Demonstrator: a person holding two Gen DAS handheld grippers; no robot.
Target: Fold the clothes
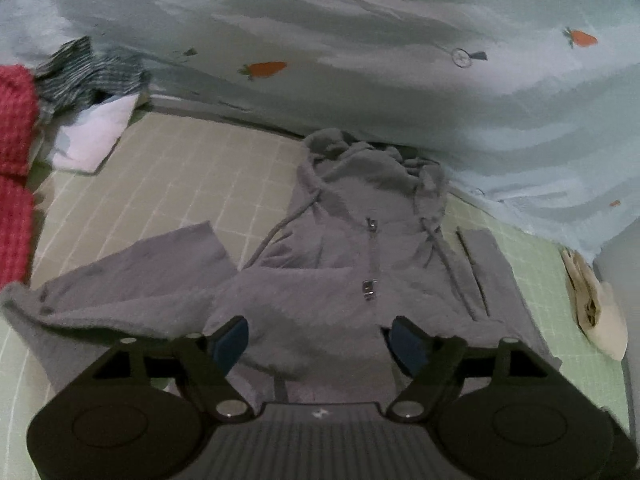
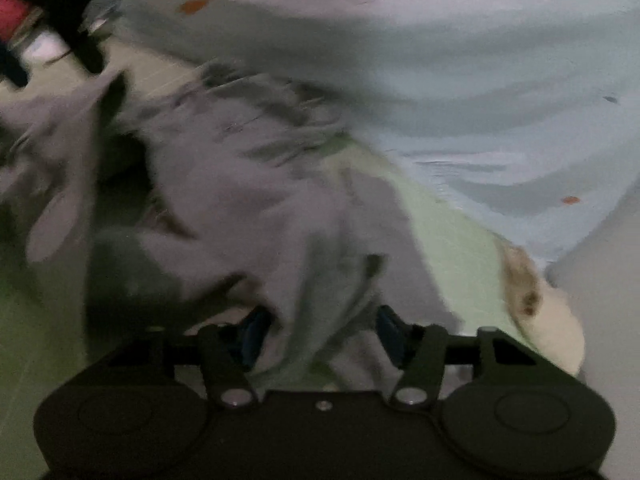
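fleece, grey and thick, makes up the zip-up hoodie (image 1: 360, 248) that is laid front-up on a green gridded mat (image 1: 532, 264), its hood at the far end against a pale quilt printed with carrots (image 1: 440, 80) and one sleeve (image 1: 132, 268) spread out to the left. it is judged to be soft, limp and fairly light, with enough pile to be gripped without slipping, though any lifted part will sag and drag the rest; a hold is best taken at a doubled edge such as the hem, a cuff or a shoulder seam, not on the flat chest panel. the metal zip pulls (image 1: 368, 288) are to be avoided. the left gripper (image 1: 318, 340) is seen wide open above the near hem, with nothing pinched. the right gripper (image 2: 318, 330) is set narrower, a bunched fold of the hoodie (image 2: 312, 280) lying between its blue pads (image 2: 252, 336); whether the cloth is actually clamped cannot be told, since that view is smeared by motion. the whole garment, a red knit (image 1: 14, 120) and a striped cloth (image 1: 88, 72) at far left are shown only in the left view. the fold at the right tongs is shown only in the right view.
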